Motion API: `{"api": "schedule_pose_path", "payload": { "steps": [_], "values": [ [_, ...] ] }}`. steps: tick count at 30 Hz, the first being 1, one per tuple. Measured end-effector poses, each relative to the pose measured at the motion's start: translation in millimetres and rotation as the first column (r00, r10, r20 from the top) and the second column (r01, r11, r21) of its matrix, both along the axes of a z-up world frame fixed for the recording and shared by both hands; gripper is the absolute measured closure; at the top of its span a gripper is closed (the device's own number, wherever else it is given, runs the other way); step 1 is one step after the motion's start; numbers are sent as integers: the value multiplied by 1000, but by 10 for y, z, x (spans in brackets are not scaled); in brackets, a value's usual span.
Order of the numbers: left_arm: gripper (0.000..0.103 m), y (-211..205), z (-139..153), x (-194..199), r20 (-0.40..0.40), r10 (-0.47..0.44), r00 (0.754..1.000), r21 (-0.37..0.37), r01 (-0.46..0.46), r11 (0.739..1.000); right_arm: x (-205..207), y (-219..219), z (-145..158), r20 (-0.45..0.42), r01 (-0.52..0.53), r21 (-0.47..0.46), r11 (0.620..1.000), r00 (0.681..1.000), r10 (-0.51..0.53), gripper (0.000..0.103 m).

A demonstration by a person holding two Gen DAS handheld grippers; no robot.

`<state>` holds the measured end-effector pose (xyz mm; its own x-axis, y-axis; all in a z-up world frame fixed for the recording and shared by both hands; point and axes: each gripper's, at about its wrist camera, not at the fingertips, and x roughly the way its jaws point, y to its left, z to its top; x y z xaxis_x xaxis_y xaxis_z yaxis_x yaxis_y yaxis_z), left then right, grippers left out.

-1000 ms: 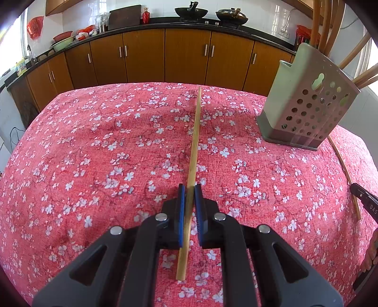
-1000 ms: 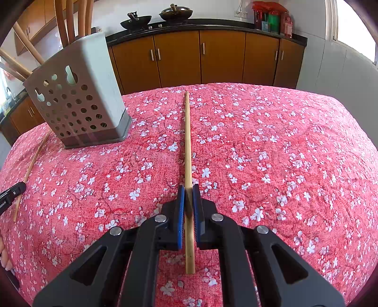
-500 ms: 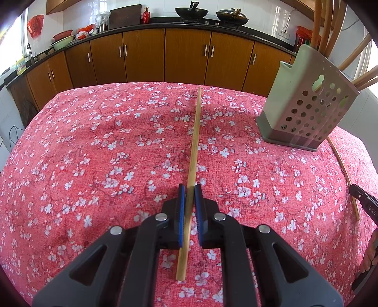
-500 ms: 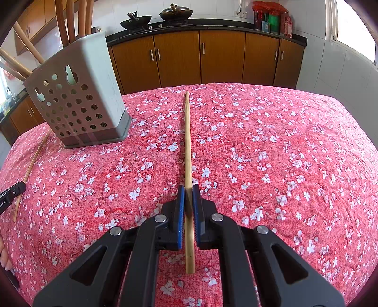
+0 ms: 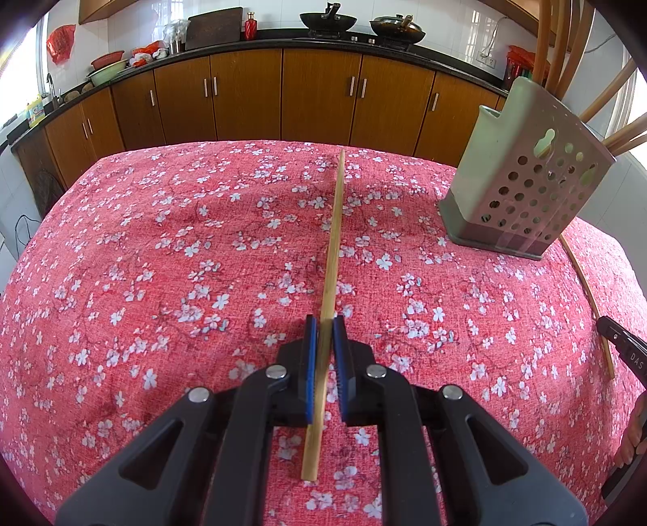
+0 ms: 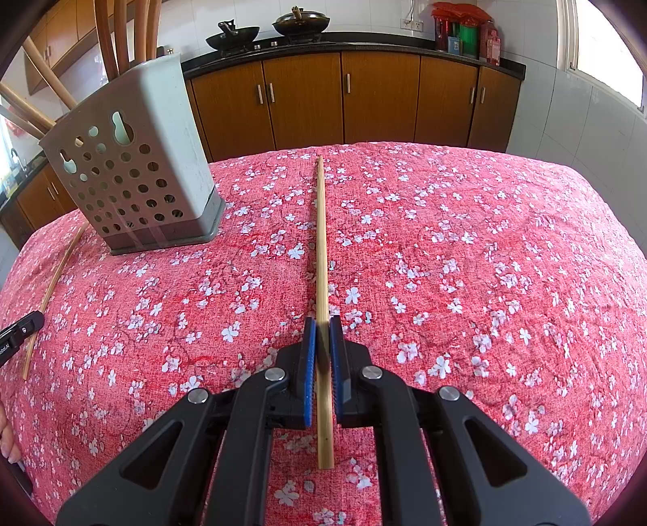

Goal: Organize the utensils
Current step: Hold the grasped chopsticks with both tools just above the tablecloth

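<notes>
My left gripper (image 5: 323, 323) is shut on a bamboo chopstick (image 5: 333, 242) that runs straight ahead over the red floral tablecloth (image 5: 161, 263). My right gripper (image 6: 322, 323) is shut on a second chopstick (image 6: 321, 242) in the same way. A grey perforated utensil holder (image 5: 521, 190) (image 6: 133, 170) stands between the two, right of the left chopstick and left of the right one. Several wooden utensils (image 5: 558, 40) (image 6: 121, 32) stick up from it. Each view shows the other gripper's tip and thin chopstick at its side edge, beyond the holder.
Brown kitchen cabinets (image 5: 315, 97) (image 6: 380, 101) under a dark counter with woks stand beyond the table's far edge. A person's hand (image 5: 635, 437) (image 6: 6, 441) shows at the frame edge. The cloth falls away at the table's rounded sides.
</notes>
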<state>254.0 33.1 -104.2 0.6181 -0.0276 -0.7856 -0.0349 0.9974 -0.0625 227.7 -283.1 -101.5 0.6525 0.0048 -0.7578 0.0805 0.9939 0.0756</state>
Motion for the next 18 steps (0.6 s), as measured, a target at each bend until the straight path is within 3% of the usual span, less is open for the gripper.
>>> {"api": "schedule_pose_path", "payload": {
  "steps": [18],
  "values": [
    [91,-8,-1,-1,0,0,1000,-7,0,1000,0,2,0,-1,1,-1,1000,1000,-1,95]
  ]
}}
